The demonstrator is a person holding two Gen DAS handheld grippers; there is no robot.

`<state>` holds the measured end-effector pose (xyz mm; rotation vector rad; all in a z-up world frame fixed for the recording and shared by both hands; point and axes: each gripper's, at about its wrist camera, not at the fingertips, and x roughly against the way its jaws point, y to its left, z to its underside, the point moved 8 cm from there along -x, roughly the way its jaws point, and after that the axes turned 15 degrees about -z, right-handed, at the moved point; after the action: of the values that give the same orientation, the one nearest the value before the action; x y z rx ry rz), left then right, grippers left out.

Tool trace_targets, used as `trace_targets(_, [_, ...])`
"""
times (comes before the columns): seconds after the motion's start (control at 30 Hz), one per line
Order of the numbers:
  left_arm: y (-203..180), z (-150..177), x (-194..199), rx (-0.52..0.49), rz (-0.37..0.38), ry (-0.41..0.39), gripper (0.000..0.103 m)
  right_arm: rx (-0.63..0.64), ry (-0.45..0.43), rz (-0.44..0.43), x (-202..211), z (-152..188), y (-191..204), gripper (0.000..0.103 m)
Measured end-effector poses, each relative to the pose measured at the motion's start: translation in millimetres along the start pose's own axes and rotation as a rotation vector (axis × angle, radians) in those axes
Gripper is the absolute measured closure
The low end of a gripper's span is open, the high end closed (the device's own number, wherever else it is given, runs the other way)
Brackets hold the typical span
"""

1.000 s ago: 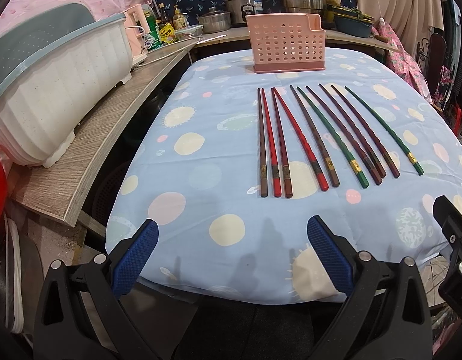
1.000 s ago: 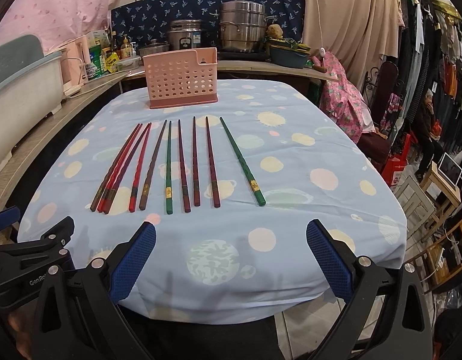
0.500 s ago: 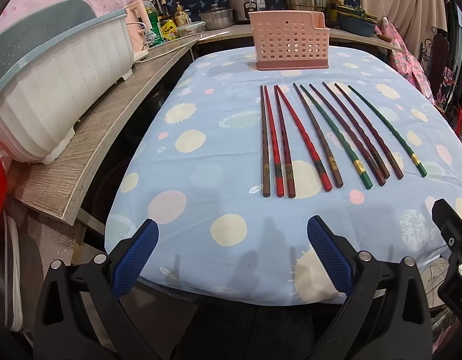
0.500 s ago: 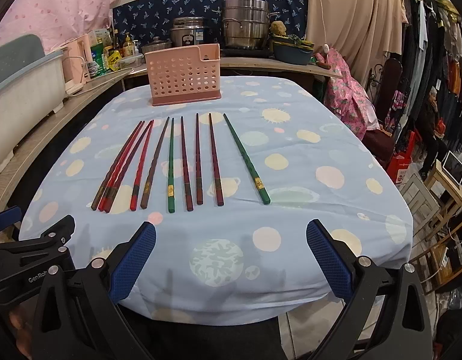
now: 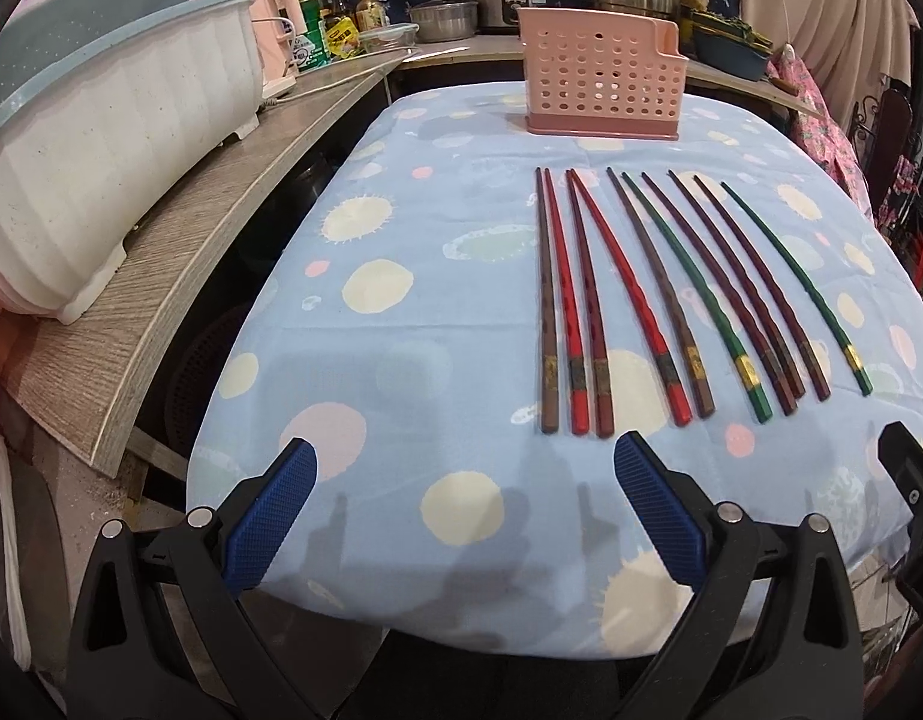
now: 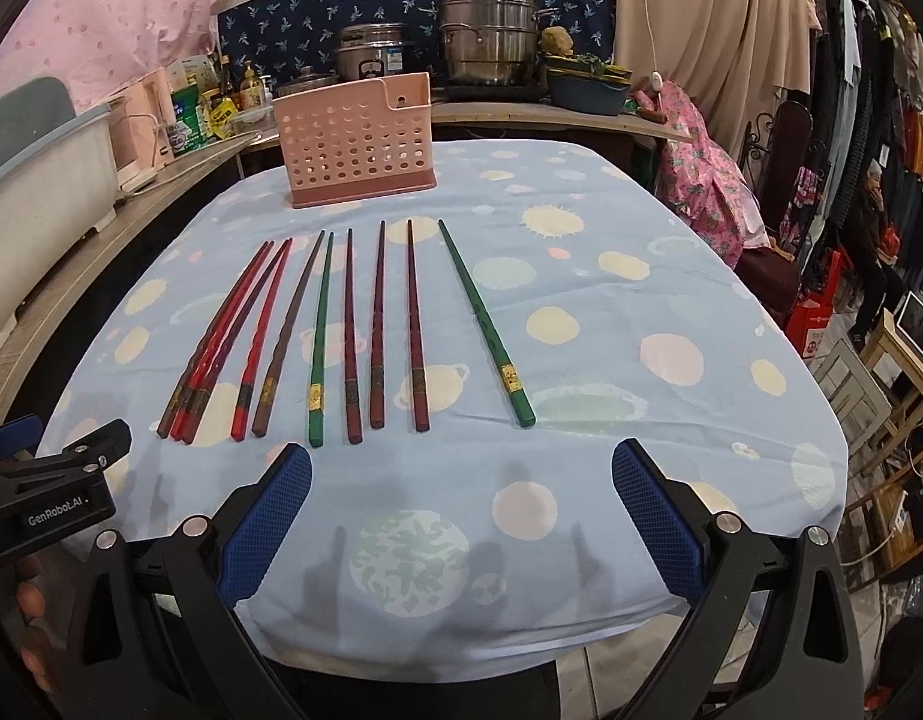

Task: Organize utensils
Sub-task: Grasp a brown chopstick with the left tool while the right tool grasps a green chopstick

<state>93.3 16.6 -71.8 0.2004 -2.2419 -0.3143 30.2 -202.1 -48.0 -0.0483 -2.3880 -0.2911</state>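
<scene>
chopsticks [image 5: 671, 300], ten long lacquered sticks in red, brown, dark maroon and green, several with gold bands near the thick end, lie side by side in a row on the tabletop [image 5: 401, 330] covered by a pale blue spotted cloth. thick ends face the near edge. two green sticks noted; the rightmost one [image 6: 486, 324] lies slightly apart from the rest. pink perforated plastic holder [image 6: 356, 141] stands upright beyond the tips, interior not visible. left gripper [image 5: 461, 516] and right gripper [image 6: 461, 519] hover above the near edge, jaws wide apart, holding nothing.
</scene>
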Motion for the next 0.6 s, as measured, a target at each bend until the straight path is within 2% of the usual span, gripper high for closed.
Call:
trace_targets(0.2, [-3, -13, -31, 0.018, 0.019, 0.042, 0.008, -0.04, 0.001, 0.014, -14, -11, -20, 0.007])
trace_targets(0.37, [-12, -20, -47, 0.004, 0.006, 0.038, 0.009, -0.049, 0.005, 0.021, -24, -17, -26, 0.007])
trace_targets(0.5, [-17, -20, -59, -0.009, 0.002, 0.062, 0.015, -0.047, 0.008, 0.022, -30, -21, -28, 0.007])
trace_targets(0.6, [-19, -20, -66, -0.008, 0.005, 0.075, 0.016, -0.049, 0.008, 0.021, -33, -24, -29, 0.007])
